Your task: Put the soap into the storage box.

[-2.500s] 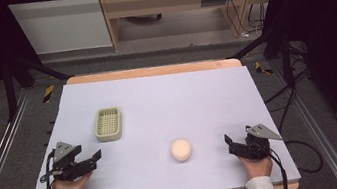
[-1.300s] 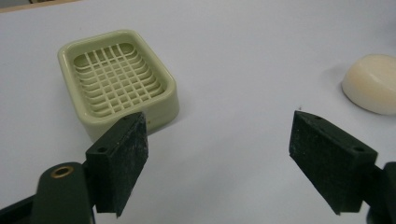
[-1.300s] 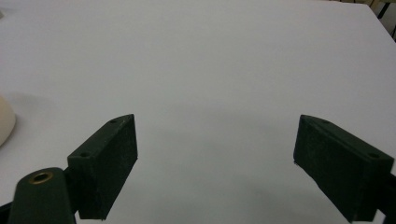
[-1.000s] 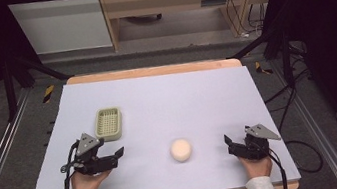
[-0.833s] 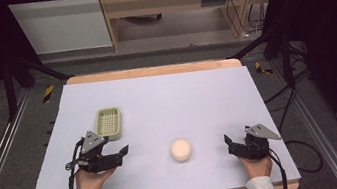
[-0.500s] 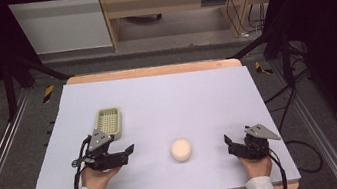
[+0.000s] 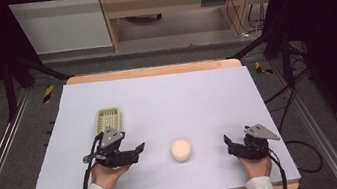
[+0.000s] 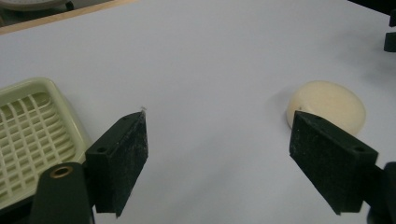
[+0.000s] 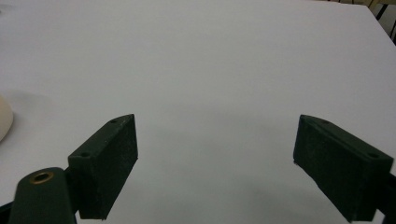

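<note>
Right now I have my left gripper (image 7: 137, 150) out over the white table (image 7: 197, 95), a little left of centre on the near half, its jaws spread wide with nothing between them. It points right, toward the round cream puck (image 7: 181, 149), which lies flat on the sheet in the near middle, near the jaw tips but not touching them. In the left gripper view the puck (image 8: 326, 108) lies just past the right-hand jaw, partly covered by its tip, while the pale green slatted tray (image 8: 32, 135) lies behind the left-hand jaw. From the high view that tray (image 7: 108, 120) lies just beyond my left hand, on the far side of it. My right gripper (image 7: 229, 143) sits near the table's near right corner, jaws likewise spread and empty, well apart from the puck. In the right gripper view a sliver of the puck (image 9: 3, 122) shows at the left edge.
</note>
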